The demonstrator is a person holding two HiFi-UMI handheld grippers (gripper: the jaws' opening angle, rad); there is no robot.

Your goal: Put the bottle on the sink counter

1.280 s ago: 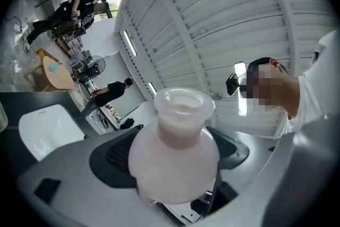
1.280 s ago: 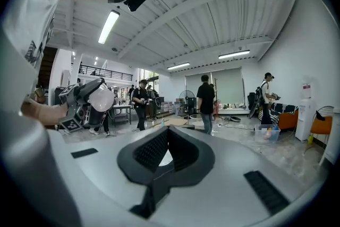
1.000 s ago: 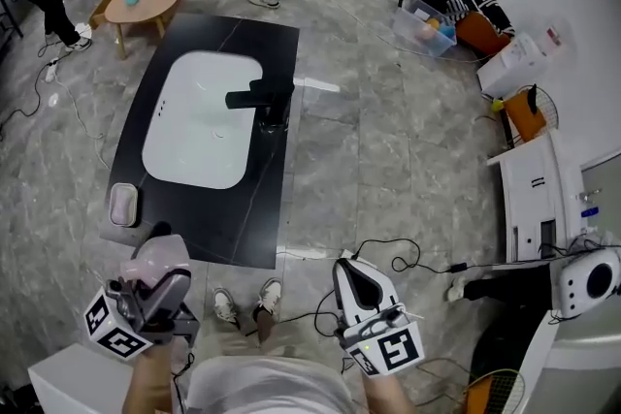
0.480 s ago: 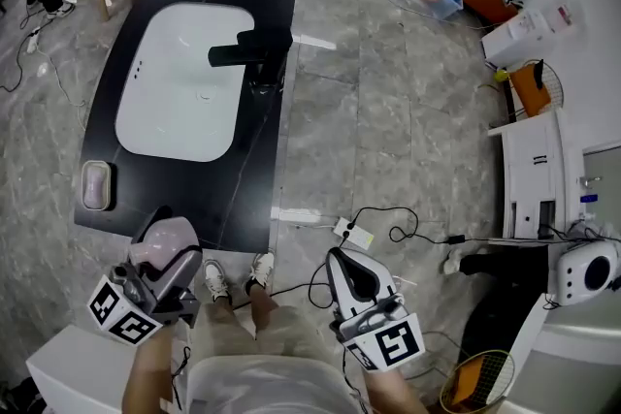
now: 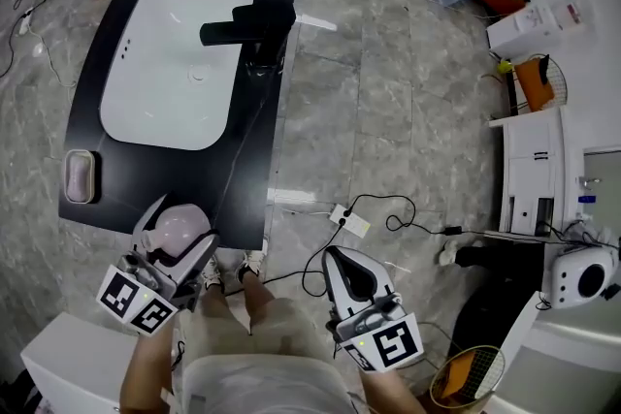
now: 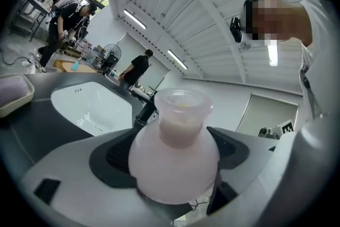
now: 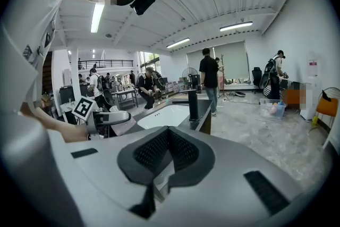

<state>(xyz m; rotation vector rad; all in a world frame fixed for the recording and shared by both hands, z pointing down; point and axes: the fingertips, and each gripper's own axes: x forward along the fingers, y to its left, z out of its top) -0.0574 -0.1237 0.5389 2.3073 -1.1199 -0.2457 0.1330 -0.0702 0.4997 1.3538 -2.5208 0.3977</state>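
Note:
A pale pink, round-bellied bottle [image 5: 180,226] with a wide neck sits between the pads of my left gripper [image 5: 173,245], which is shut on it. In the left gripper view the bottle [image 6: 178,135] fills the gap of the left gripper [image 6: 172,162]. It hangs at the near right corner of the black sink counter [image 5: 107,160]. The counter [image 6: 32,130] holds a white basin [image 5: 165,63]. My right gripper [image 5: 349,274] is off to the right over the floor, shut and holding nothing; its pads [image 7: 183,151] meet.
A black faucet [image 5: 247,26] stands at the basin's right side. A soap dish [image 5: 78,175] lies on the counter's near left corner. A white box [image 5: 68,364] is at my lower left. A power strip and cable [image 5: 351,223] lie on the floor. People stand far off.
Both grippers have come down, the left one more. The left gripper with the bottle now sits closer to the counter's near corner. The grip on the bottle is unchanged.

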